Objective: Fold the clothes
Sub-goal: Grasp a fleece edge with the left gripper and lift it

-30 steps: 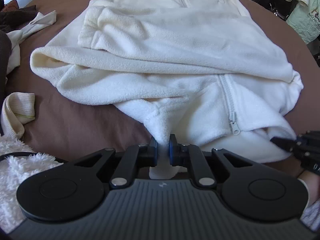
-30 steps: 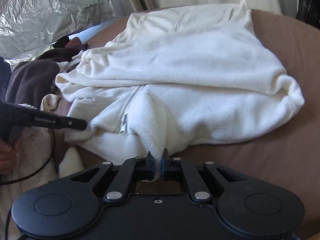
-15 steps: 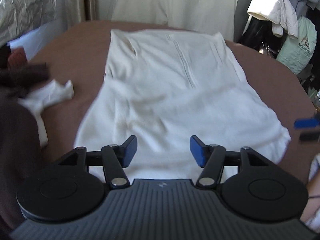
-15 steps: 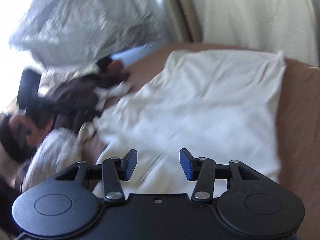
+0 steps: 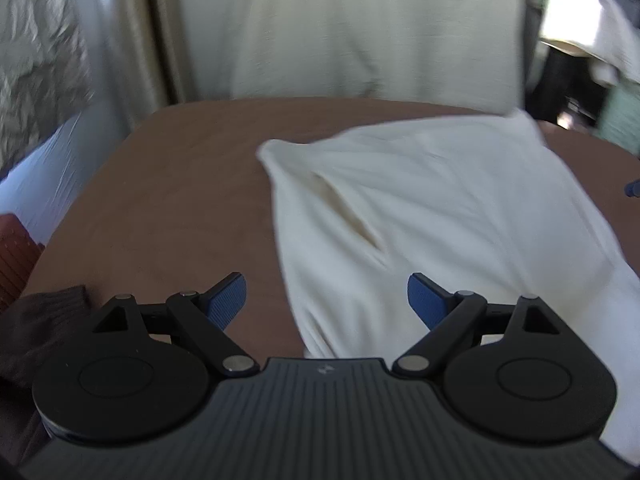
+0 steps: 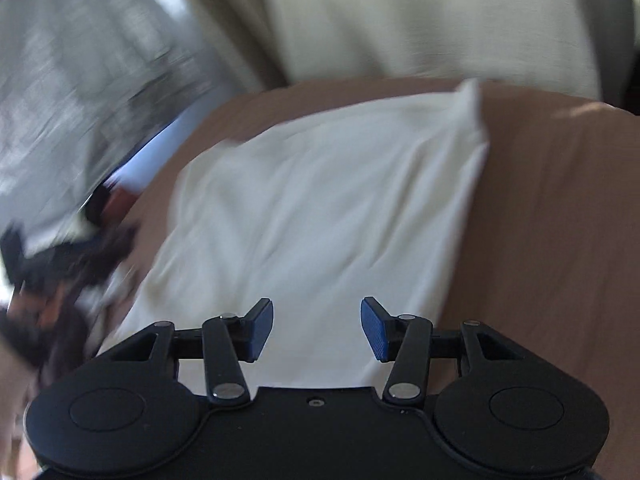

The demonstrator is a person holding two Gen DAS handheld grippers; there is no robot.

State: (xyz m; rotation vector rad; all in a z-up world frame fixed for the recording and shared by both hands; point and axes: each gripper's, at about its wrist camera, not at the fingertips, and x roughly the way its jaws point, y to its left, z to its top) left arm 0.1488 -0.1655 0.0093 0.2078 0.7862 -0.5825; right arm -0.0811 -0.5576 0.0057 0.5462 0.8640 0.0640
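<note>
— Since a second ago we have let go of the cream fleece jacket point(image 5: 440, 208): both claws were pinched on its front hem then, and now it lies spread flat on the brown table point(image 5: 172, 184) while we see it from farther back.

— On the left, what do we have?

— A dark brown garment point(image 5: 36, 328) at the near left edge, touching the table. Our left gripper point(image 5: 326, 300) has just been opening; its blue pads point(image 5: 228, 298) stand wide apart with nothing between them, above the jacket's left edge.

— And to the right?

— Our right gripper point(image 6: 317, 328) has also parted its pads point(image 6: 260, 330), less widely, and they hold nothing; the jacket point(image 6: 320, 200) lies beneath and ahead of them. Crinkled silver sheeting point(image 6: 80, 80) and a pale curtain point(image 6: 400, 20) hang behind the table point(image 6: 560, 220). Both views are blurred.
</note>
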